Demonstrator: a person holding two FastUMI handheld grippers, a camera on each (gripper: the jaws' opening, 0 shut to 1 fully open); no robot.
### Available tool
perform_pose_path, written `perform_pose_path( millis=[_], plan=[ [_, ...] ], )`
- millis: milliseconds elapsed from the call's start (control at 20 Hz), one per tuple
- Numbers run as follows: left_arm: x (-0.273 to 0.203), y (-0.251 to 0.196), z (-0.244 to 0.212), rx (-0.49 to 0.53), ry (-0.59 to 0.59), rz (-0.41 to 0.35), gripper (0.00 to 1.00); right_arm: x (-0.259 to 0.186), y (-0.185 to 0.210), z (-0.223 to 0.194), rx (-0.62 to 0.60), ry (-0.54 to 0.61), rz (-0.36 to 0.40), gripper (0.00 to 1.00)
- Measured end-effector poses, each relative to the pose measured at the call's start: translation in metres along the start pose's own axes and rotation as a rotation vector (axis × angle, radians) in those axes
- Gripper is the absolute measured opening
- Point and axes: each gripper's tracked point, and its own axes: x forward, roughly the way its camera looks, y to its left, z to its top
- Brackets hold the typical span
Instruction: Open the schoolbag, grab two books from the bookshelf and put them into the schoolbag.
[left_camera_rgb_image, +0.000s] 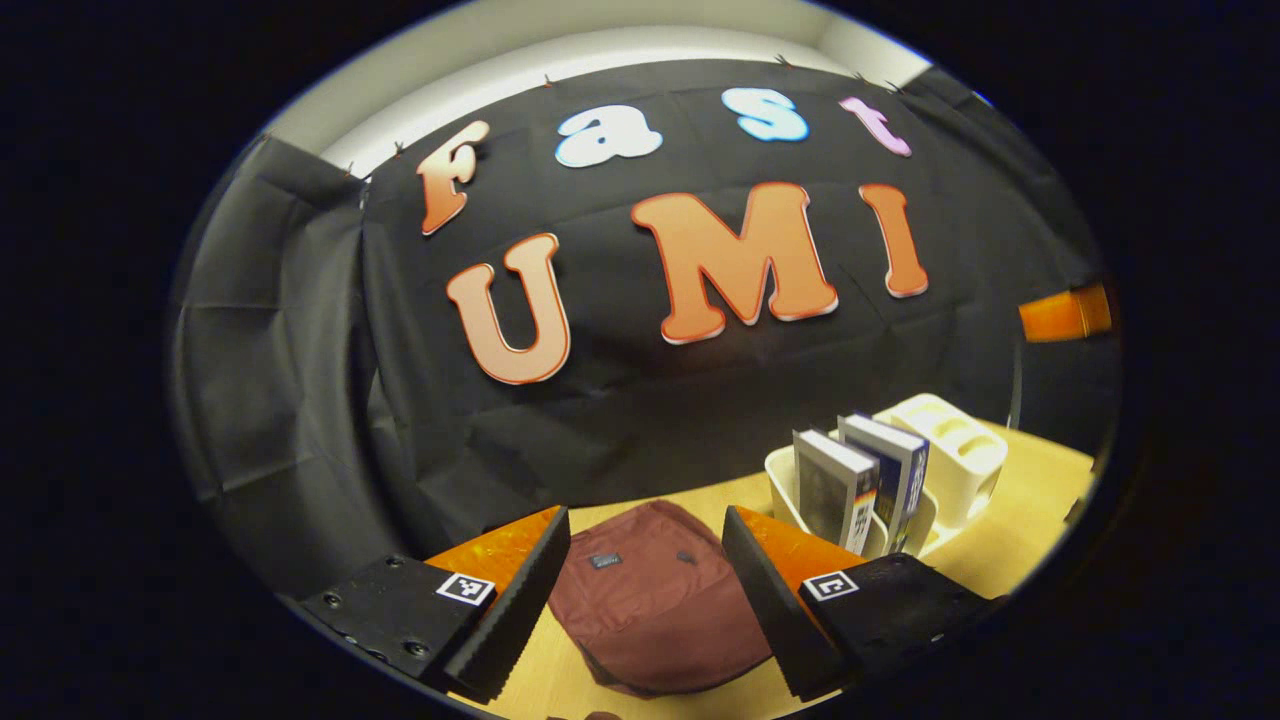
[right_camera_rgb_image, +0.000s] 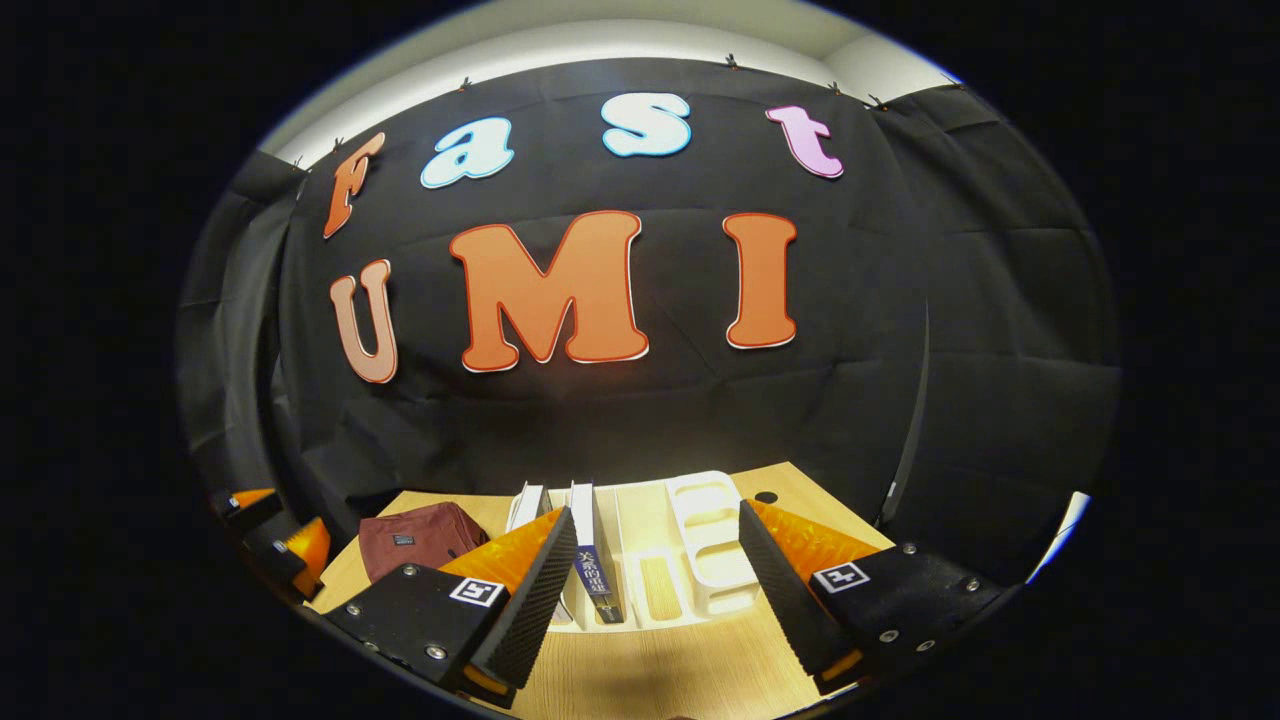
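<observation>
Left gripper (left_camera_rgb_image: 645, 590) hangs above the table (left_camera_rgb_image: 1010, 540), fingers (left_camera_rgb_image: 520, 600) spread wide with nothing between them but air. Just past the tips lies the schoolbag (left_camera_rgb_image: 650, 600), a dark red soft bag slumped flat on the wood, a small patch on its top face; whether its zipper is open I cannot tell. To the right of the schoolbag and a little farther back sits the bookshelf (left_camera_rgb_image: 950, 450), a pale plastic desk rack. Two books (left_camera_rgb_image: 865, 480) stand upright in the slots at the end of the bookshelf nearer the schoolbag, side by side.

Over in the right gripper view, the right gripper (right_camera_rgb_image: 655, 590) floats over the near edge of the table (right_camera_rgb_image: 640, 680), fingers (right_camera_rgb_image: 535, 590) parted and empty. Straight ahead between them is the bookshelf (right_camera_rgb_image: 700, 540), its compartments running away from the camera. The books (right_camera_rgb_image: 590, 560) stand in its left-hand slots, spines toward the camera. Left of the bookshelf, apart from it, rests the schoolbag (right_camera_rgb_image: 420, 535). Beyond the schoolbag's left side the left gripper (right_camera_rgb_image: 275, 535) peeks in. Behind everything hangs the black cloth wall (right_camera_rgb_image: 640, 420).
</observation>
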Motion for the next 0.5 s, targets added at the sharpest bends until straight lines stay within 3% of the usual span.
perform_pose_path(
  millis=[150,200,250,400,500],
  plan=[
    [-0.007,-0.048,-0.048,0.079,0.064,-0.046,0.95,0.001,-0.011,-0.008,-0.003,0.025,-0.022,0.96],
    [-0.012,-0.058,-0.070,0.113,0.086,-0.056,0.96,0.001,-0.016,-0.010,-0.006,0.032,-0.033,1.00],
    [-0.017,-0.067,-0.090,0.146,0.129,-0.073,0.96,0.000,-0.022,-0.011,-0.010,0.037,-0.044,0.96],
    [-0.023,-0.091,-0.151,0.233,0.263,-0.104,0.96,-0.002,-0.037,-0.018,-0.020,0.053,-0.072,0.96],
    [-0.018,-0.105,-0.169,0.312,0.273,-0.127,0.98,-0.001,-0.050,-0.026,-0.023,0.079,-0.093,0.96]
  ],
)
